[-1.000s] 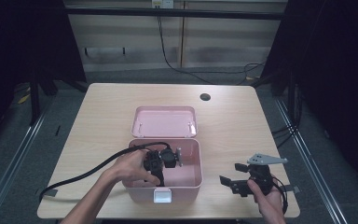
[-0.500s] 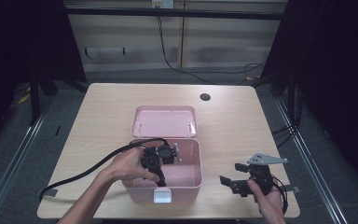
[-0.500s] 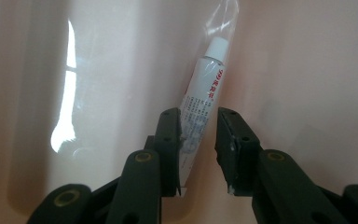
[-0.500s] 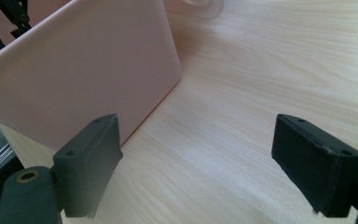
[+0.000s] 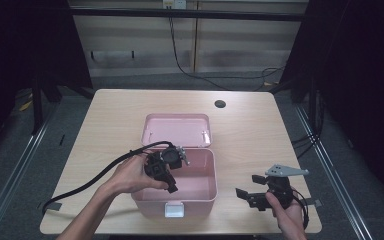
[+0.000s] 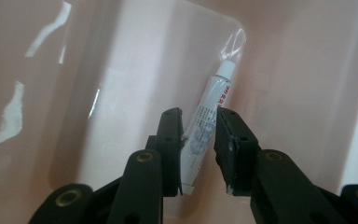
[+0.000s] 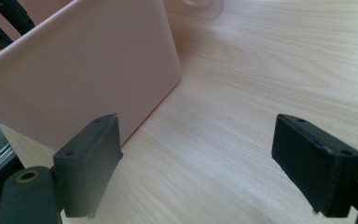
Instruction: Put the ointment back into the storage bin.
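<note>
While the table (image 5: 105, 115) lies bare to the far and left edges, the pink box (image 5: 200, 192) sits at its near edge, lid back. Inside, the left gripper (image 6: 198, 140) clamps a white tube (image 6: 209, 116) near the wall. Right of the box, the right gripper (image 7: 196, 163) rests with jaws wide apart.

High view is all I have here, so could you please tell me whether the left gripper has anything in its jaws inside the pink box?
Observer: Yes, the left gripper is shut on a white tube with printed lettering.
Operator: Which way does its cap point?
Observer: Away from the gripper, towards a rounded inner corner of the pink box.
Operator: And the right gripper?
Observer: The right gripper is open over the table, with nothing between its jaws.
</note>
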`<state>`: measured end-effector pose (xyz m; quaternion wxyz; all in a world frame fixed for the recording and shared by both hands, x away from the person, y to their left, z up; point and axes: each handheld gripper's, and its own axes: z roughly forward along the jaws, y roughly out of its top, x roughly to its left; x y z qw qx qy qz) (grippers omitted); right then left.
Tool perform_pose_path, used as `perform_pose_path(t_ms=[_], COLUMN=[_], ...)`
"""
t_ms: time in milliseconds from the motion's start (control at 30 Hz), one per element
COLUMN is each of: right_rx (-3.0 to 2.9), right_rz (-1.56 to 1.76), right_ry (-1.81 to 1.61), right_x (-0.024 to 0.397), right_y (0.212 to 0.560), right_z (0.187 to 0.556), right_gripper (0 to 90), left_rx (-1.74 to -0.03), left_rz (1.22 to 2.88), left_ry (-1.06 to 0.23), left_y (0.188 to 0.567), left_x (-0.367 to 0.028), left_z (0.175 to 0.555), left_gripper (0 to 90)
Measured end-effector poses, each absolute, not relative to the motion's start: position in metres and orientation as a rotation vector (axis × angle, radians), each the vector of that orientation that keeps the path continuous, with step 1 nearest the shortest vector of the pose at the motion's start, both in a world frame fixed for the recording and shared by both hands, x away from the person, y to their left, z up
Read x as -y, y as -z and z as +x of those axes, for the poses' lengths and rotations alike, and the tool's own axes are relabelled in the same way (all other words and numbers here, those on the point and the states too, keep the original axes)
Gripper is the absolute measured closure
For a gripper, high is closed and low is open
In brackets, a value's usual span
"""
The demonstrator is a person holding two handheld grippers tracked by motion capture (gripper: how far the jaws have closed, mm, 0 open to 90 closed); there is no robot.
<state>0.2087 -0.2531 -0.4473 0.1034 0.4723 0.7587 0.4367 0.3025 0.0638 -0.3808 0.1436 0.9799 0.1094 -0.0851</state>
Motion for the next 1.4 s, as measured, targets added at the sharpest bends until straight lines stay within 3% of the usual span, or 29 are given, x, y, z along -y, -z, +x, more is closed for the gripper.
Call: perform_pose_path(t_ms=[400,500,1400], right_rx=[-2.238,-2.238,-2.239], right_rz=[1.397,1.392,1.395], right_ry=[-1.288,-1.288,-1.285], right_x=[0.253,0.253,0.253], right_y=[0.447,0.447,0.447], right_z=[0.209,0.209,0.208], right_gripper=[14.7,14.7,14.7], left_rx=[-0.307,-0.330,-0.386], left_rz=[2.779,2.778,2.694], left_ry=[0.176,0.143,-0.001], left_y=[0.366,0.362,0.329], left_x=[-0.072,-0.076,-0.105], left_z=[0.296,0.295,0.283], left_gripper=[69.5,64.6,52.7])
